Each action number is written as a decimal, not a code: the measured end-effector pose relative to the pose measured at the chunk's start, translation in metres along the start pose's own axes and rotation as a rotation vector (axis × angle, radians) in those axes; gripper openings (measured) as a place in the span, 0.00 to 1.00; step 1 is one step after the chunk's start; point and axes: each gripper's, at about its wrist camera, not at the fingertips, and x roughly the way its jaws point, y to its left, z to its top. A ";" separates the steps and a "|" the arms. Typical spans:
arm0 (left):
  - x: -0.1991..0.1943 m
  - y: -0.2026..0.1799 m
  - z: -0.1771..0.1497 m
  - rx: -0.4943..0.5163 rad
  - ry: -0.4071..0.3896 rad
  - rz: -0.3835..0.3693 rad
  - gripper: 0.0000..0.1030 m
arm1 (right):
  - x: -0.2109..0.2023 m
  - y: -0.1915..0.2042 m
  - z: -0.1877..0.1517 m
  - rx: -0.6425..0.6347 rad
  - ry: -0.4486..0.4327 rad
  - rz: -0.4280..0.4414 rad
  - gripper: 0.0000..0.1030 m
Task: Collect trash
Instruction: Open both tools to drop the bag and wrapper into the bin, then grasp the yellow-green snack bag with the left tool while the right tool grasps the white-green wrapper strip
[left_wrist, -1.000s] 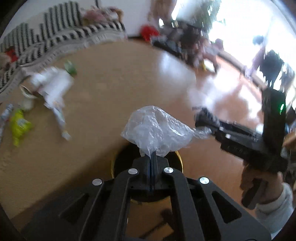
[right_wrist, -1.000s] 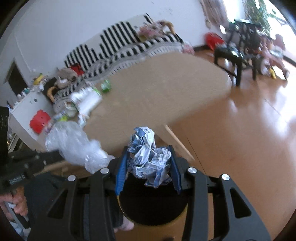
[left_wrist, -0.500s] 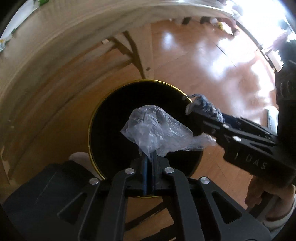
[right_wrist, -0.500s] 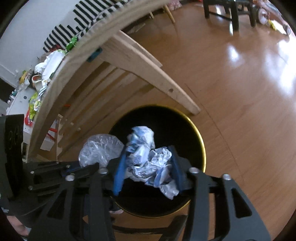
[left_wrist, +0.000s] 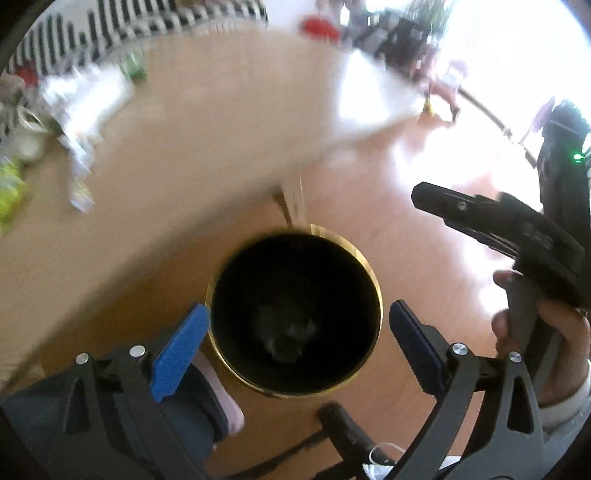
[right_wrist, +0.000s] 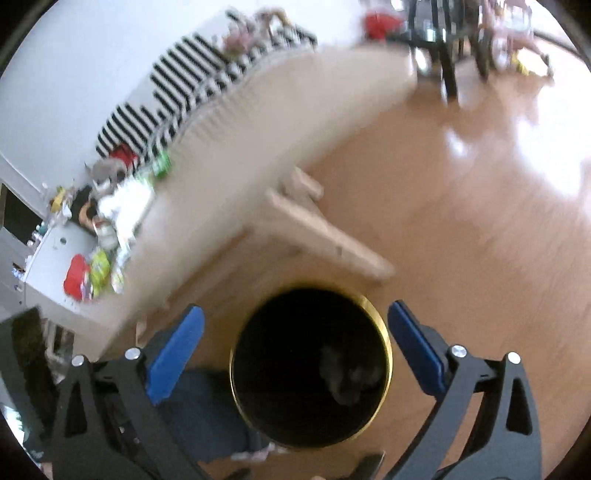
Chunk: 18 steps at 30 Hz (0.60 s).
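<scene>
Both grippers hung over the black bin (left_wrist: 295, 314), whose gold rim (left_wrist: 373, 284) sat on the wooden floor (left_wrist: 424, 258) just beside the near edge of the table (left_wrist: 184, 147). We judged the placement deliberate: each tool pointed steeply down at the bin mouth so that anything let go would fall inside.

Left gripper (left_wrist: 295, 343): jaws opening, blue pads (left_wrist: 181, 343) spread to either side of the bin mouth, nothing between them. Right gripper (right_wrist: 295, 350): jaws opening too, likewise empty. From the left wrist view we saw the right tool's black body and the hand (left_wrist: 546, 339) gripping its handle at the right.

Against the frames half a second earlier: the left jaws then pinched a crumpled clear plastic bag and the right jaws held a blue-white wad of paper; both were now gone from the pads. A dim pale lump (left_wrist: 288, 336) lay at the bin bottom, probably that trash, though too dark to be sure.

More litter (left_wrist: 81, 110) remained at the table's far left, blurred: white wrappers, a green piece (left_wrist: 135, 66), a yellow-green packet (left_wrist: 9, 195). We judged the task unfinished.
</scene>
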 end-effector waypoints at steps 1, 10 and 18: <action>-0.013 0.004 0.006 -0.008 -0.045 0.012 0.93 | -0.006 0.009 0.008 -0.024 -0.025 -0.011 0.94; -0.110 0.140 0.016 -0.226 -0.213 0.217 0.94 | 0.036 0.136 0.029 -0.255 0.031 0.058 0.94; -0.096 0.268 0.014 -0.408 -0.125 0.385 0.94 | 0.115 0.247 0.013 -0.429 0.134 0.039 0.93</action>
